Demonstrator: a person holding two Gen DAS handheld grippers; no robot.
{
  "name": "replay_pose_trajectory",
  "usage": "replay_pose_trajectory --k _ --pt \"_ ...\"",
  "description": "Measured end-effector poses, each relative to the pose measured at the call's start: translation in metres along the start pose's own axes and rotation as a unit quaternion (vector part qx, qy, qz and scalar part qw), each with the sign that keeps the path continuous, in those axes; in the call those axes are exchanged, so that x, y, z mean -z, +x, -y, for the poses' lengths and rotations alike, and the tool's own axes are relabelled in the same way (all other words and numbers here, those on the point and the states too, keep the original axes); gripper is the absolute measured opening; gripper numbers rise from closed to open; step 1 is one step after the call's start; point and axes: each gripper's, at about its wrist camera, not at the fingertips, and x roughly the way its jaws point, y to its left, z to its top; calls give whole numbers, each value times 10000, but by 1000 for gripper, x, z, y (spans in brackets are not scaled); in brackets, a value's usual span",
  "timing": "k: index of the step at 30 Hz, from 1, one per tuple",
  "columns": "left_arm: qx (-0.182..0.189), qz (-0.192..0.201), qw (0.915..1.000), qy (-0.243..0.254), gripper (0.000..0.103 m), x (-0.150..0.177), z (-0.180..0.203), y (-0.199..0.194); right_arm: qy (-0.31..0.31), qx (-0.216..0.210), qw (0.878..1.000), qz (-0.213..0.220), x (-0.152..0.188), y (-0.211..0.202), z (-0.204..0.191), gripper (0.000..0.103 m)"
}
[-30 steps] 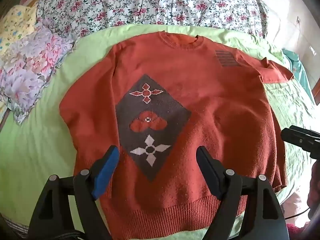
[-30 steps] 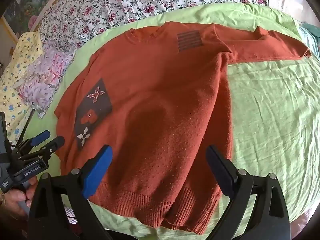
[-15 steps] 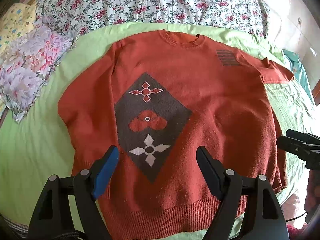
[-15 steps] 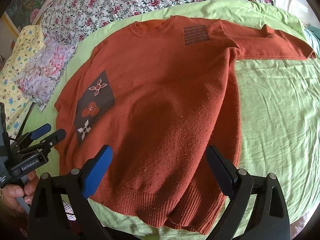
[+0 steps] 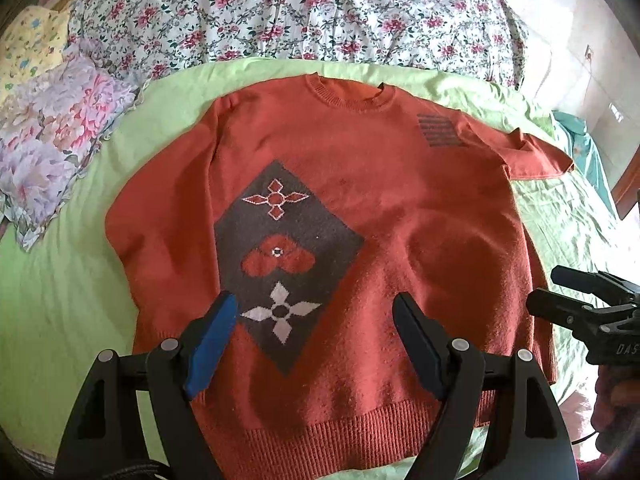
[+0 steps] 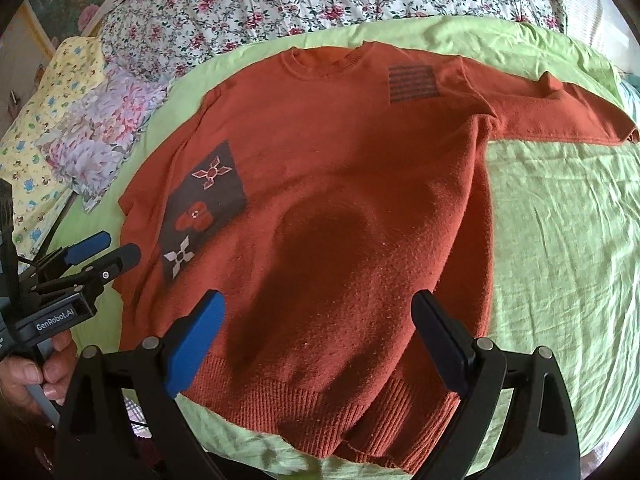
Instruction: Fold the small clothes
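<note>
An orange knit sweater with a dark diamond patch lies flat, front up, on a green sheet; it also shows in the right wrist view. Its right sleeve stretches out sideways; the left sleeve looks folded in along the body. My left gripper is open and empty above the hem. My right gripper is open and empty above the hem's right part. Each gripper shows in the other's view, the left and the right.
A floral quilt lies behind the sweater. A purple flowered pillow and a yellow patterned one lie at the left. Teal fabric sits at the far right edge of the bed.
Both grippers have drifted slightly, so the sweater sits a little differently in each view. Both stay open and empty; the sweater has not moved.
</note>
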Motion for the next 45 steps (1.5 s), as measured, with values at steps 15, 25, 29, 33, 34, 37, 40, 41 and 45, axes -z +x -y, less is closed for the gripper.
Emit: replay_pose_trajectory --k 15,25,29,33,34,37,40,41,45 --pt "41 -240 9997 38 80 -6 6 4 -96 28 9999 54 -3 0 -3 94" --pt "59 -246 9997 40 80 -9 9 16 89 -6 10000 -32 -4 -1 6 94" --pt "27 -206 9998 14 80 -14 11 23 310 -11 9995 -14 -8 -2 22 94" --pt "-28 -247 9997 -58 80 -22 10 32 677 44 9977 58 -14 -5 51 94" --pt "-40 -257 9996 -78 80 -25 10 34 790 75 9968 85 -16 -6 61 94" --pt "-90 -271 9995 -115 80 -36 10 44 1179 180 9927 201 -24 -9 97 94" --pt "-138 -230 9996 -106 80 -51 11 55 1492 313 9877 339 -33 -13 135 94" --pt "-154 -201 9996 -114 80 -59 11 60 1615 383 9853 395 -38 -15 150 94" --pt "-227 -109 9995 -166 80 -88 11 78 1973 662 9764 568 -59 -21 203 94"
